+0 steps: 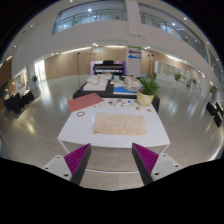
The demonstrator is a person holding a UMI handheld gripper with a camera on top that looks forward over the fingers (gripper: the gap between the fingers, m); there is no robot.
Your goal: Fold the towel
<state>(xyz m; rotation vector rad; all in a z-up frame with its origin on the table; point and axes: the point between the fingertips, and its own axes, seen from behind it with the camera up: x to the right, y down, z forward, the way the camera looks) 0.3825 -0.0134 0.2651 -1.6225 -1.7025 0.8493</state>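
Note:
A beige towel [119, 124] lies flat on a white table [85, 133] beyond my fingers. My gripper [111, 160] is open and empty, held back from the table's near edge, with the purple pads [77, 159] wide apart. Nothing is between the fingers.
A second white table [117, 93] stands farther back with a reddish cloth [85, 101], small items and a potted plant [147, 90]. Black chairs [16, 100] stand at the left. A glossy open floor [35, 130] surrounds the tables in a large atrium.

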